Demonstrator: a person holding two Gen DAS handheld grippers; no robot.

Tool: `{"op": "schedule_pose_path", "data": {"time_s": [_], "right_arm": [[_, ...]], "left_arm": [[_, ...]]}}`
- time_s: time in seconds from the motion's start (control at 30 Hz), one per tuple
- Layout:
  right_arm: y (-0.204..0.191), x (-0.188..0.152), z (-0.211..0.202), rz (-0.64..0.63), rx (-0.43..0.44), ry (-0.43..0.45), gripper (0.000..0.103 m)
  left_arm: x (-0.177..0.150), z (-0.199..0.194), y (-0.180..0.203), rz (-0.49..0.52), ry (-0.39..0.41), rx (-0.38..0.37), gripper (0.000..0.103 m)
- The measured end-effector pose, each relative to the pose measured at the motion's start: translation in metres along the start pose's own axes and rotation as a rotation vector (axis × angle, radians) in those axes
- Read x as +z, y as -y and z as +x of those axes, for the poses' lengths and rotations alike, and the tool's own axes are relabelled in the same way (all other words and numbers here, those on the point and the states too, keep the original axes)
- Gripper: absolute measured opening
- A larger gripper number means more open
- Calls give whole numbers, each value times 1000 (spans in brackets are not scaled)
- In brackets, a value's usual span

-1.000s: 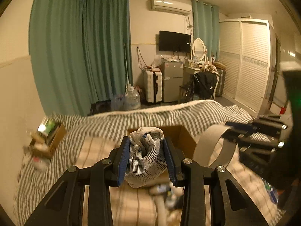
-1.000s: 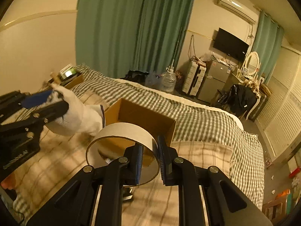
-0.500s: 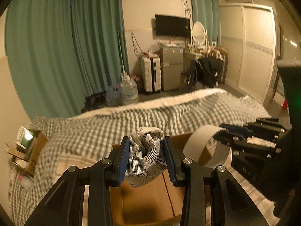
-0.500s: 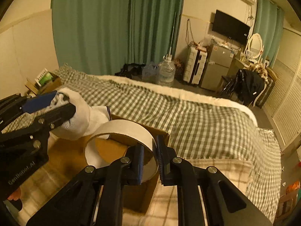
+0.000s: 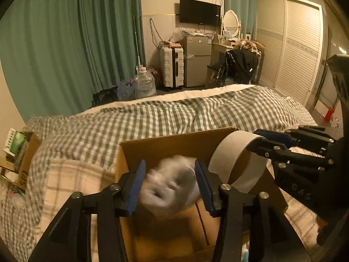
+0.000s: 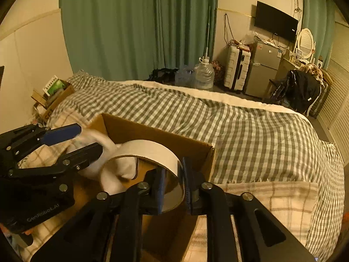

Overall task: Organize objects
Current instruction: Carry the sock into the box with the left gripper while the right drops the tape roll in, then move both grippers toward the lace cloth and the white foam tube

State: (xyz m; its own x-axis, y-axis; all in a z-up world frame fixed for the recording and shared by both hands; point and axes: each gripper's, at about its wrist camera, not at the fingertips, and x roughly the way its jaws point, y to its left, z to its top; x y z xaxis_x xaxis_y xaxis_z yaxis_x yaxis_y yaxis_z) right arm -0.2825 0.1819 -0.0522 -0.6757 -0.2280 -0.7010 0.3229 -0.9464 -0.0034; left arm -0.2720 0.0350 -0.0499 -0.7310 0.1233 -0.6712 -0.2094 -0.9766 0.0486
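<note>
Two fisheye views look along hand-held tongs over a bed (image 5: 174, 113) covered in a green-and-white checked quilt.

In the left wrist view, the left tongs (image 5: 170, 185) sit at lower centre, spread wide. Between their blue-padded fingers (image 5: 136, 185) is a white knitted glove (image 5: 172, 185), blurred, with a gap on either side, so the pads do not appear to press it. The glove hangs over the open top of a brown cardboard box (image 5: 165, 146) that rests on the bed in the lower middle of the frame.

At the right of the same view, the right tongs (image 5: 257, 142) hold a wide white tape roll (image 5: 231, 155) over the box's right side.

In the right wrist view, the right tongs (image 6: 173, 185) at lower centre are narrow, pinching the near wall of the tape roll (image 6: 148, 150) between inner and outer pads. The roll stands above the box (image 6: 157, 133), and the glove (image 6: 96, 152) shows white at centre left beside the left tongs (image 6: 80, 142).

Green curtains (image 6: 135, 26) fill the upper left; a television (image 6: 276, 24) hangs at upper right.
</note>
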Motion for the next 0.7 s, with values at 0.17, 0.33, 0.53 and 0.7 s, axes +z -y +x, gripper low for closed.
{"op": "schedule_pose_path", "data": {"time_s": [0.17,0.33,0.53,0.7], "right_arm": [[2,2,-46,1,-53,54,74],[2,-2,-104,-5,-109,87,78],[-6,-36,-176,0,-141,104,87],[-25,-79,-201,-16,-156,74,88]], "left_arm": [[1,-44,0,8,76,37,86],[-5,-93,-12,-39,103,41,97],[-32,-144,-10,-42,114,100,103],[-77,-161,9,4,73,132,103]]}}
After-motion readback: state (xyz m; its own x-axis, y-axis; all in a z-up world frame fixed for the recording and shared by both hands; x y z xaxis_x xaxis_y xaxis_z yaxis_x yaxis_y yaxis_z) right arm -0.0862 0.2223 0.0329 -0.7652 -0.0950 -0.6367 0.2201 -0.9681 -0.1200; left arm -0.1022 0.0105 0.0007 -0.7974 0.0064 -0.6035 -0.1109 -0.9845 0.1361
